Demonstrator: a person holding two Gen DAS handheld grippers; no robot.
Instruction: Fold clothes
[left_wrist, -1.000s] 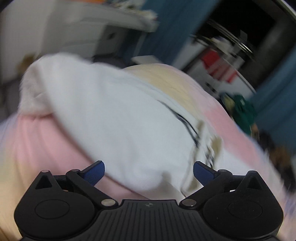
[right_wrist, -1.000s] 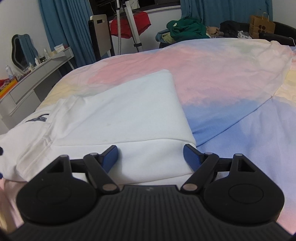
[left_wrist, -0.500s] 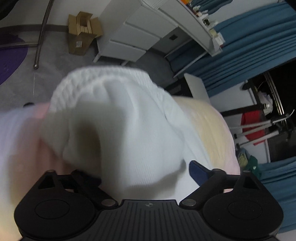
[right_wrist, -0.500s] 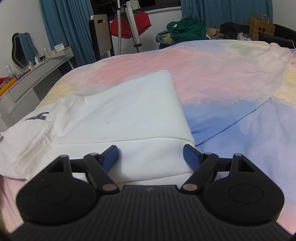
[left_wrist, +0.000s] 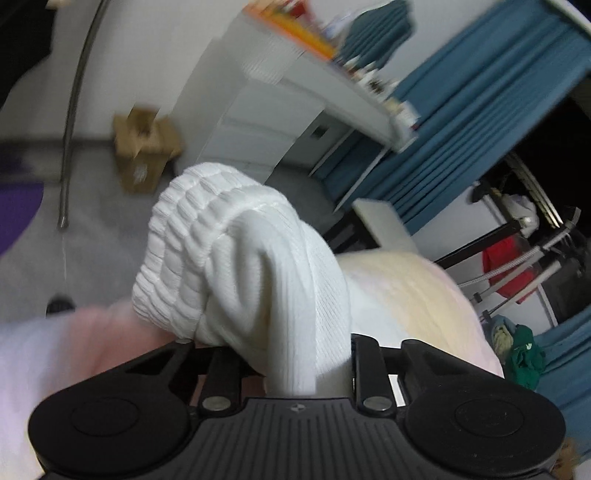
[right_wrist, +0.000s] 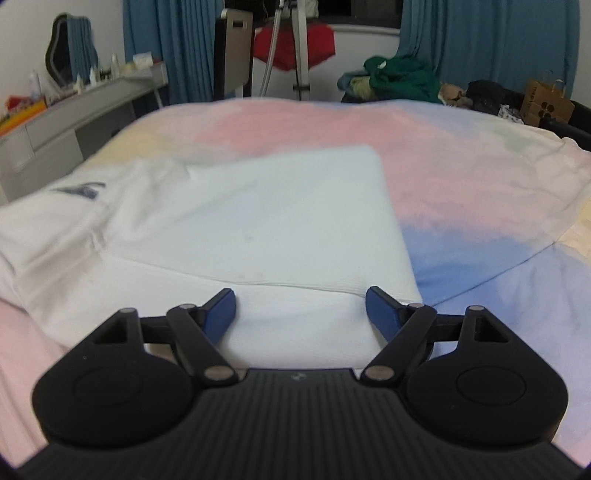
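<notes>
A white garment (right_wrist: 251, 229) lies partly folded on the pastel bedsheet (right_wrist: 461, 177), with a dark logo near its left end. My right gripper (right_wrist: 301, 308) is open, its blue fingertips just above the garment's near edge. In the left wrist view my left gripper (left_wrist: 295, 365) is shut on a bunched white ribbed cuff or hem (left_wrist: 236, 258) of the garment, lifted off the bed; the fingertips are hidden by the cloth.
A grey desk (right_wrist: 85, 110) with small items stands left of the bed. A tripod with red cloth (right_wrist: 291, 40), a pile of green clothes (right_wrist: 399, 79) and a paper bag (right_wrist: 546, 103) are beyond the bed. A cardboard box (left_wrist: 144, 155) sits on the floor.
My left gripper closed on the white ribbed edge and lifted it, with the view swinging toward the desk. My right gripper stayed open and shifted slightly over the garment.
</notes>
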